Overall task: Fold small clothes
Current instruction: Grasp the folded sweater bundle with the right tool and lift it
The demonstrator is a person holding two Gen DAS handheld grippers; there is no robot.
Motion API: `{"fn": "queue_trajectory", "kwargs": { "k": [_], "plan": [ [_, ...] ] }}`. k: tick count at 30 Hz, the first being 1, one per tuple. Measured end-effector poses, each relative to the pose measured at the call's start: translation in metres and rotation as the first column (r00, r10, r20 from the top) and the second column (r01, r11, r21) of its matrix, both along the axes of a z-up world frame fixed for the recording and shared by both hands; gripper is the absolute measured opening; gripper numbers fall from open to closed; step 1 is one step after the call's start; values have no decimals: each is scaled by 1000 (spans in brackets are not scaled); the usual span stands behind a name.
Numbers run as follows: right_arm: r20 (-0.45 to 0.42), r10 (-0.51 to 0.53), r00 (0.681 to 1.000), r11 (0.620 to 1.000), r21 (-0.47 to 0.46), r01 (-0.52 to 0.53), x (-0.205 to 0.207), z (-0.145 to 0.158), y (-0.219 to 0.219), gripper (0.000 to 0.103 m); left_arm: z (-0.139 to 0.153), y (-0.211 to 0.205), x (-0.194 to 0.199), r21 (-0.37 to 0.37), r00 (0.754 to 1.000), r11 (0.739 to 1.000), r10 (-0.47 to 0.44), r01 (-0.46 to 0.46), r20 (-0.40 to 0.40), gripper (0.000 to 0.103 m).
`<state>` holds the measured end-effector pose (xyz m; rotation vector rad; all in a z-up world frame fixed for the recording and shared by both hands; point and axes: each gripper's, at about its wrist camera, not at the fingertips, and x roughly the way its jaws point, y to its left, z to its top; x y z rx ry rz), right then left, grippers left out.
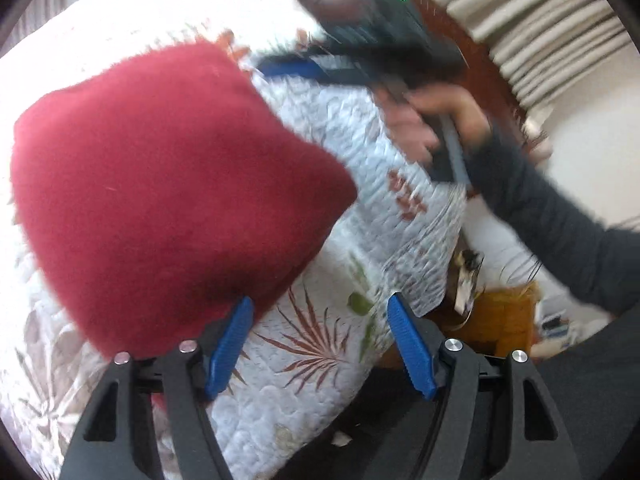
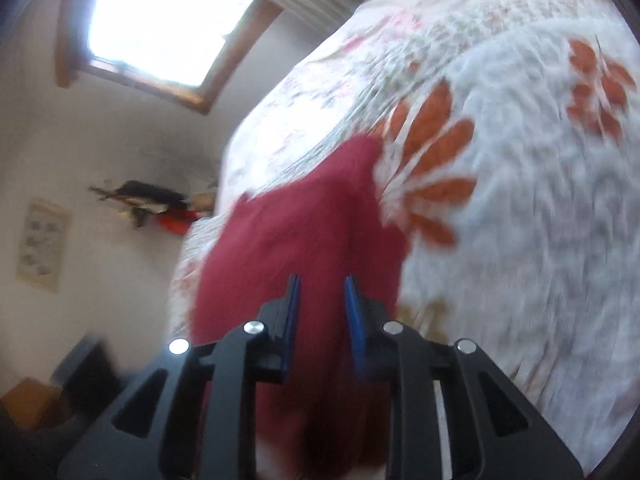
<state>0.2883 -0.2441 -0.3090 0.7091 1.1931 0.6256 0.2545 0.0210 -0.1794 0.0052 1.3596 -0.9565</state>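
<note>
Our left gripper (image 1: 320,340) hangs open and empty beside the fuzzy dark-red folded garment (image 1: 168,184), which lies near the floral quilted bedspread's (image 1: 360,216) edge. Our right gripper (image 2: 322,320) stands narrowly parted above it; a careless snag could undo the fold or drag it off.

Bright daylight pours through a wood-framed window (image 2: 160,20) in a pale wall (image 2: 120,140); a floral quilted bed (image 2: 520,200) fills the right.
</note>
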Motion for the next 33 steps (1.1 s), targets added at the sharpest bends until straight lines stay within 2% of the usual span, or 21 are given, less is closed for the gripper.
{"fn": "queue_trajectory", "kwargs": {
  "k": [1, 2, 4, 5, 6, 7, 8, 12, 14, 15, 16, 18, 19, 20, 21, 22, 23, 24, 29, 33],
  "plan": [
    [-23, 20, 1000, 1000, 22, -19, -9, -2, 0, 31, 6, 9, 2, -25, 999, 999, 37, -36, 3, 76],
    [-47, 38, 998, 998, 47, -35, -19, -5, -3, 44, 8, 16, 5, -39, 998, 997, 66, -66, 1, 76],
    [-105, 84, 991, 993, 95, -74, -34, -14, 5, 55, 9, 28, 8, -41, 993, 992, 116, -116, 2, 76],
    [-119, 111, 987, 988, 116, -97, -40, -19, 11, 57, 7, 35, 9, -46, 990, 989, 142, -142, -7, 76],
    [-132, 132, 982, 985, 126, -115, -45, -25, 17, 54, 5, 42, 11, -54, 986, 985, 163, -164, -19, 76],
    [-152, 140, 978, 986, 109, -125, -49, -33, 20, 17, 3, 47, 12, -59, 983, 981, 181, -183, -30, 76],
    [-169, 138, 976, 987, 102, -122, -51, -37, 18, 10, 1, 52, 12, -68, 979, 977, 200, -203, -46, 76],
    [-247, 71, 966, 991, 130, -40, -59, -63, 0, 7, 2, 65, 11, -68, 971, 970, 231, -234, -57, 76],
    [-243, 83, 967, 990, 132, -52, -59, -69, 8, 9, 2, 65, 6, -70, 970, 969, 234, -239, -65, 76],
    [-222, 91, 971, 986, 155, -57, -59, -63, 8, 11, 5, 65, 6, -83, 970, 968, 232, -238, -73, 76],
    [-189, 99, 977, 982, 177, -65, -47, -48, 17, 20, 9, 64, 6, -91, 972, 969, 226, -232, -69, 76],
    [-141, 122, 983, 981, 166, -98, -47, -31, 23, 34, 12, 60, 5, -99, 974, 970, 217, -222, -62, 76],
    [-124, 142, 982, 980, 159, -121, -48, -25, 27, 50, 13, 58, 6, -105, 975, 970, 213, -219, -64, 76],
    [-120, 158, 980, 979, 152, -139, -49, -24, 32, 58, 12, 56, 8, -108, 976, 971, 207, -214, -68, 76],
    [-124, 183, 975, 978, 125, -168, -50, -27, 40, 58, 11, 52, 8, -108, 977, 972, 201, -207, -71, 76],
    [-135, 191, 972, 979, 100, -179, -50, -31, 43, 54, 9, 48, 10, -107, 979, 974, 192, -199, -73, 76],
    [-149, 198, 969, 979, 78, -188, -52, -35, 46, 26, 7, 45, 10, -106, 980, 976, 185, -193, -75, 76],
    [-167, 198, 966, 980, 53, -192, -53, -44, 46, 6, 5, 42, 11, -103, 981, 977, 178, -185, -77, 76],
    [-240, 158, 958, 987, 64, -147, -65, -64, 34, 8, 0, 34, 12, -82, 984, 983, 156, -164, -88, 76],
    [-214, 191, 958, 982, 55, -183, -61, -51, 44, 14, -4, 41, 11, -73, 979, 981, 173, -181, -104, 76]
  ]
}}
